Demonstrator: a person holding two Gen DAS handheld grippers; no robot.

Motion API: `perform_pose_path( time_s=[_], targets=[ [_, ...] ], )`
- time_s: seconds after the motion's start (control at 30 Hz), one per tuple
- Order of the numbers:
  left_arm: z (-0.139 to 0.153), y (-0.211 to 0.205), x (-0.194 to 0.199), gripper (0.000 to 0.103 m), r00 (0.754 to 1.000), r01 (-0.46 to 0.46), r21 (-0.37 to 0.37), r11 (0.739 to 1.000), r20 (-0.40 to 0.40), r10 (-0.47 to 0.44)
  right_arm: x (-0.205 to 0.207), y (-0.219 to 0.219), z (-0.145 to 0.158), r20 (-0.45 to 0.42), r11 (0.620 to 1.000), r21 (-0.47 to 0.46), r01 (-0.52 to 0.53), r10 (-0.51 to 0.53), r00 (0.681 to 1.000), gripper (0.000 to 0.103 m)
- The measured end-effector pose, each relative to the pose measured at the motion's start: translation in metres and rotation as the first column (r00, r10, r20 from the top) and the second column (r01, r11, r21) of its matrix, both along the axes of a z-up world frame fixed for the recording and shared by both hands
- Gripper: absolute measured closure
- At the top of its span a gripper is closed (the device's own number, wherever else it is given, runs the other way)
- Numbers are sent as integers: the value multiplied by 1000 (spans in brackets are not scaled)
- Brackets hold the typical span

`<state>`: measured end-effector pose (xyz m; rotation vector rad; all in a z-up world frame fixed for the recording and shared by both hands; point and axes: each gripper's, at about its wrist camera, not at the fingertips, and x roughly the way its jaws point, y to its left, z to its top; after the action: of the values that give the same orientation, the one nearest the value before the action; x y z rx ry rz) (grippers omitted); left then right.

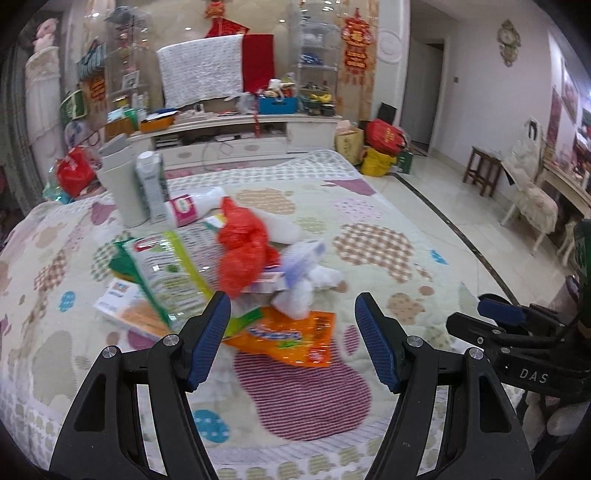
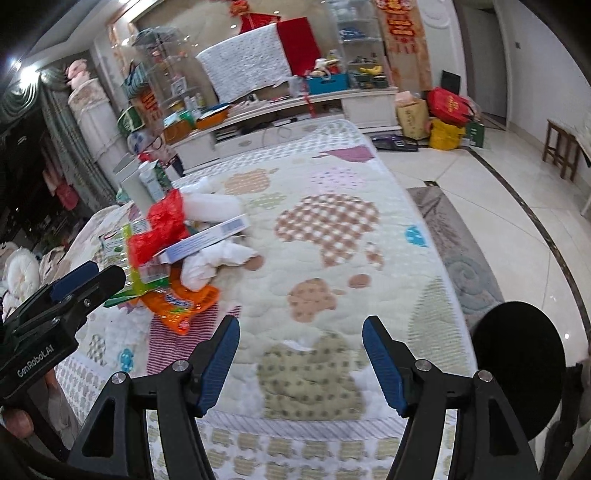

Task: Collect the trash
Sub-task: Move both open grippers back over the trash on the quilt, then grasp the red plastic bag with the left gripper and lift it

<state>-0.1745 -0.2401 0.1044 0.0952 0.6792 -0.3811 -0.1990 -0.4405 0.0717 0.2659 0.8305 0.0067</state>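
Both jaws spread and empty, the left gripper [image 1: 291, 339] and right gripper [image 2: 301, 363] hover before an uncollected trash pile [image 1: 236, 266] just ahead on the quilt [image 1: 369, 221].

Ceiling spotlights glare on the glossy far wall [image 1: 258, 22]; motion blur smears the litter, fisheye bends dark vignetted edges.

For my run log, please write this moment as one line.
task: collect trash | left gripper: open, empty, above orange wrapper | right gripper: opening, empty, over quilt | trash pile: untouched
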Motion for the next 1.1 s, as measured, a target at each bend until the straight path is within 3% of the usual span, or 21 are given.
perform_pose_path(
  time_s=[0.27,0.7,0.97,1.1],
  targets=[
    [-4,35,9,34,998,-62,-18,998,-15,61,12,23,-2,-8,999,0,-51,51,999,32],
    [-17,90,25,34,990,-86,-40,996,-114,81,34,52,-12,-22,993,13,-120,121,992,31],
    [-3,69,55,34,987,-35,-100,994,-157,19,46,58,-25,-59,991,8,-132,132,989,31],
    [0,41,78,34,984,-27,-81,996,-177,12,48,55,-27,-69,991,13,-135,136,988,31]
  ],
)
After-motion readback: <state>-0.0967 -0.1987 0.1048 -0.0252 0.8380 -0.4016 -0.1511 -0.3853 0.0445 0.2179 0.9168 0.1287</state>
